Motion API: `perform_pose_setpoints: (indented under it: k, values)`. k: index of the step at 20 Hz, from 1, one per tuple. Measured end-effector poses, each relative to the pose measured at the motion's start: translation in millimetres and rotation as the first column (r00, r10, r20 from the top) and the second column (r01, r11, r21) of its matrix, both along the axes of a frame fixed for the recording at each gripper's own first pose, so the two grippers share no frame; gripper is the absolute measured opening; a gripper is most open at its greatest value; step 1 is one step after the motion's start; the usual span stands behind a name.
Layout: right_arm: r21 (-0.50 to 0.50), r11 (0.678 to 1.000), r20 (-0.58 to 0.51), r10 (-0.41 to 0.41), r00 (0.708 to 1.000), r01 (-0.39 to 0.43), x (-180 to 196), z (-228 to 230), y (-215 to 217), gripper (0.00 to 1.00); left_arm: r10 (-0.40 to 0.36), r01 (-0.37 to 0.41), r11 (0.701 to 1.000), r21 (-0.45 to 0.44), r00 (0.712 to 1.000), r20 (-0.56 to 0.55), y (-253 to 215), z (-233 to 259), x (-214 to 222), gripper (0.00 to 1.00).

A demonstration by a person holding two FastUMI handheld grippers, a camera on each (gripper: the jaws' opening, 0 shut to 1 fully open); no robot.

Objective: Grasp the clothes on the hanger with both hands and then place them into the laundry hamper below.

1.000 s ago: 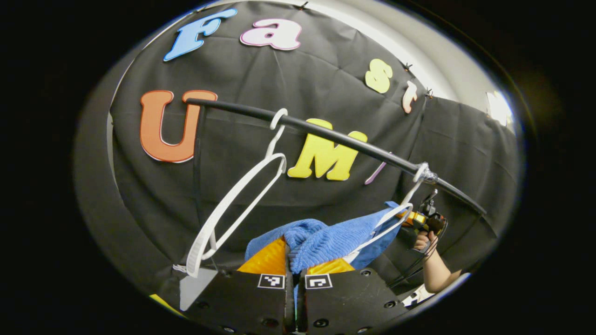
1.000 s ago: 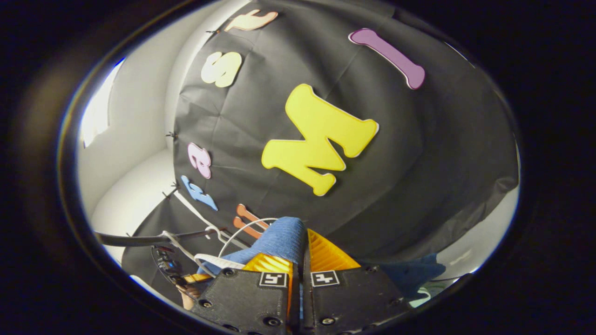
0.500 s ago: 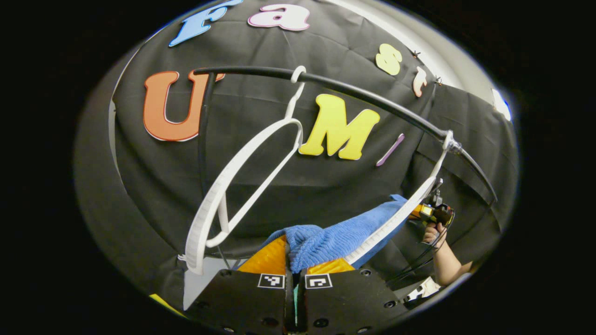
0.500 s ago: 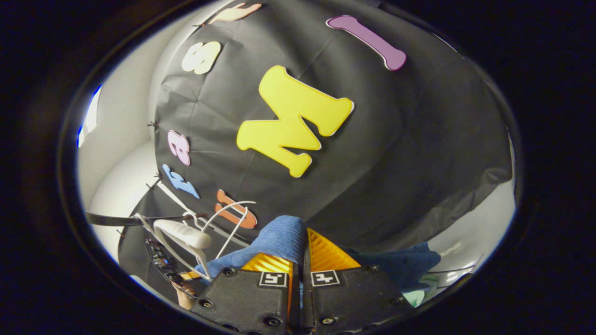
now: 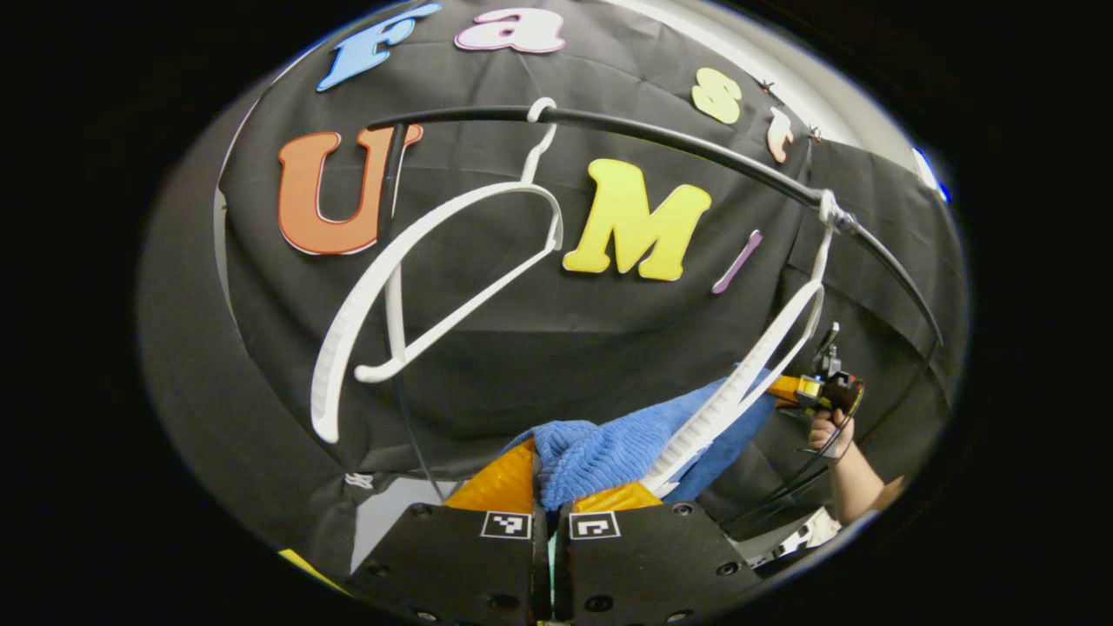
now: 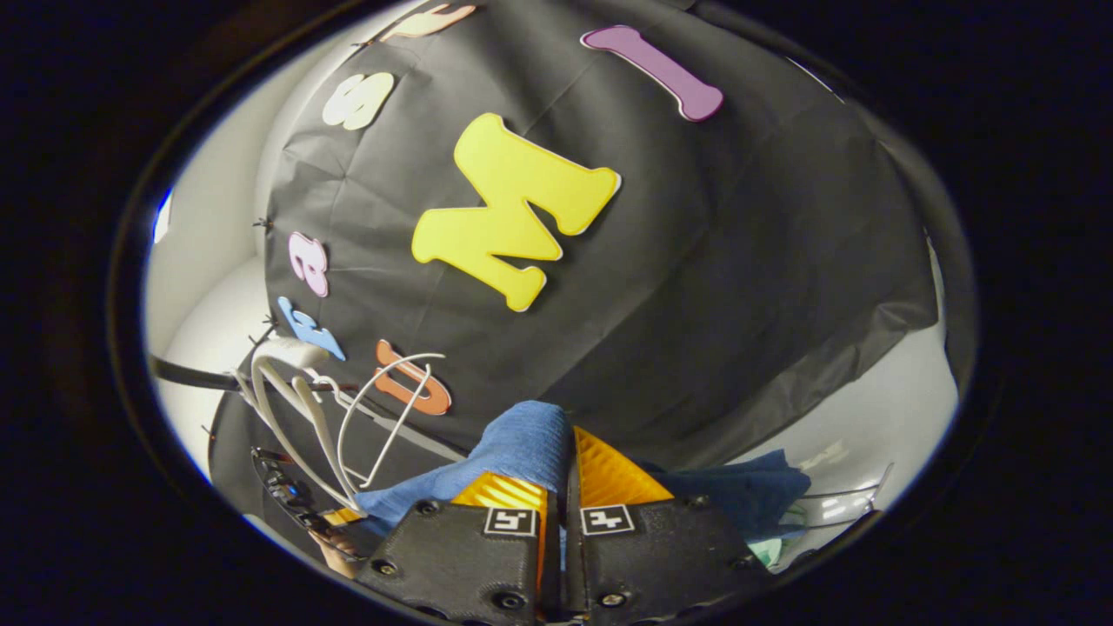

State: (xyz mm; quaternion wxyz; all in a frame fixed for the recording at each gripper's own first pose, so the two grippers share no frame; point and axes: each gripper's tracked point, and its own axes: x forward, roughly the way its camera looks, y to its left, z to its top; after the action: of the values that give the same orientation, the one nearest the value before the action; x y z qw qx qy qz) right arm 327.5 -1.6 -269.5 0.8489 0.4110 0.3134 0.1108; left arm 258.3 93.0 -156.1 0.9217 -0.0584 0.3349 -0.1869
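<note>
1. One blue cloth (image 5: 609, 448): in the left gripper view it bunches up just above the left gripper (image 5: 549, 487), whose fingers are closed tight on a fold of it.
2. In the right gripper view the same cloth (image 6: 522, 443) rises between the fingers of the right gripper (image 6: 561, 487), which are likewise pinched together on it; more of it trails off to the right of those fingers.
3. Two white hangers on one black rail (image 5: 678, 143). Hanger one (image 5: 409, 287) hangs bare, up and left of the left fingers. Hanger two (image 5: 748, 374) slants down from the rail and lies across the cloth just right of the fingertips.
4. Beyond hanger two, far right of the left fingers, a hand (image 5: 826, 430) holds the other gripper.
5. In the right gripper view both hangers (image 6: 304, 417) show left of the fingers, beside the cloth's edge.
</note>
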Motion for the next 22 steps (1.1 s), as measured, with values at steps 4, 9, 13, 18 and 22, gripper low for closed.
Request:
perform_pose_setpoints:
  k: [4, 9, 13, 18, 22]
  values:
    - [-0.012, 1.0, -0.02, -0.005, 1.0, 0.005, -14.7, -7.9, 4.0, 0.06, 0.008, -0.009, 0.999, 0.052, 1.0, 0.013, -0.9, -6.2, -13.1, 0.02]
    - [-0.013, 1.0, -0.05, -0.002, 0.999, 0.002, -37.8, -19.0, 14.3, 0.06, 0.037, -0.038, 0.995, 0.09, 0.999, 0.013, -8.0, -18.6, -43.7, 0.02]
    - [0.005, 1.0, -0.086, 0.002, 0.996, -0.001, -54.8, -27.5, 29.0, 0.05, 0.04, -0.042, 0.989, 0.139, 0.999, 0.021, -21.7, -30.2, -66.3, 0.02]
    - [0.074, 0.997, -0.105, 0.035, 0.994, -0.028, -79.1, -28.1, 62.9, 0.05, 0.018, -0.025, 0.992, 0.124, 0.998, 0.055, -50.7, -24.9, -83.2, 0.02]
    - [0.159, 0.985, -0.108, 0.09, 0.99, -0.072, -96.6, -17.8, 106.8, 0.05, -0.01, 0.004, 0.998, 0.064, 0.996, 0.091, -83.4, -16.0, -99.1, 0.02]
